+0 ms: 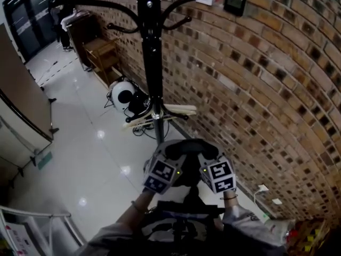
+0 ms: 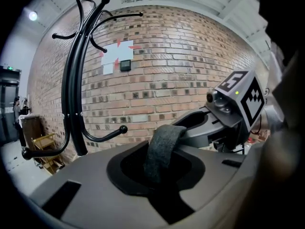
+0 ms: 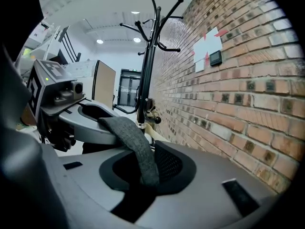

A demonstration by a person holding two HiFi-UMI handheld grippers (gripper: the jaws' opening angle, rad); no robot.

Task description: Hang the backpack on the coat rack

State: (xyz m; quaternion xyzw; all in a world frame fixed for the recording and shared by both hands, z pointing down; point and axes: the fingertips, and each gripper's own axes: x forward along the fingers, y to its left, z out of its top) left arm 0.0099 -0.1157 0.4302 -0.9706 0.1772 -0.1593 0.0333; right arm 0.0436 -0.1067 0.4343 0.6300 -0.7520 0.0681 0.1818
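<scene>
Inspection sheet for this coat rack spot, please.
Surface: glossy white floor.
Job's things: black metal coat rack upright by wall, hooks in view bare; dark backpack below, held by its grey woven strap.
Clutter: white round device on floor; pale wooden hangers low on rack.
Grippers: left gripper and right gripper both shut on the strap.
Cables: thin dark cords, it seems, beside the device.
Surroundings: red brick wall, dark glass doors.

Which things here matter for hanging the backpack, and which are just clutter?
Job: coat rack, backpack, backpack strap, left gripper, right gripper (both shut on the strap).
Lying about: wooden hangers, white round object, wooden chair, wall display.
</scene>
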